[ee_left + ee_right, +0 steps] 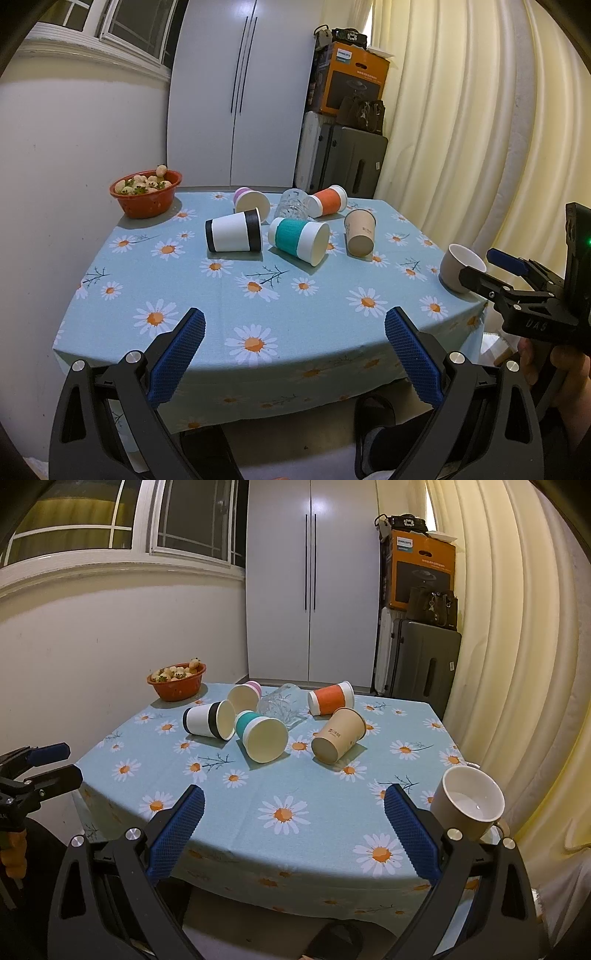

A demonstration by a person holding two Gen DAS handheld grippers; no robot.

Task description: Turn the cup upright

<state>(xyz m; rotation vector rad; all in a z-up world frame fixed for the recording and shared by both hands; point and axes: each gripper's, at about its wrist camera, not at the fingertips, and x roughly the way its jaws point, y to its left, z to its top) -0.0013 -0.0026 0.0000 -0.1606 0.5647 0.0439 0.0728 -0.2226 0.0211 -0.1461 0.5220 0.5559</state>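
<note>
Several cups lie on their sides mid-table: a black-and-white cup [233,235] [207,720], a teal-banded cup [300,240] [260,735], a tan paper cup [359,232] [338,734], an orange-banded cup [328,201] [331,698], a pink cup [250,201] [245,695] and a clear glass [292,204] [280,703]. A beige mug [461,268] [467,803] stands upright at the near right corner. My left gripper [294,354] is open and empty before the table's front edge. My right gripper [294,833] is open and empty, just left of the mug.
A red bowl of pale strawberries [146,192] [178,680] sits at the far left corner. The daisy tablecloth [258,314] [295,775] covers the table. A wall is left, curtains right, a white wardrobe, suitcases and boxes behind.
</note>
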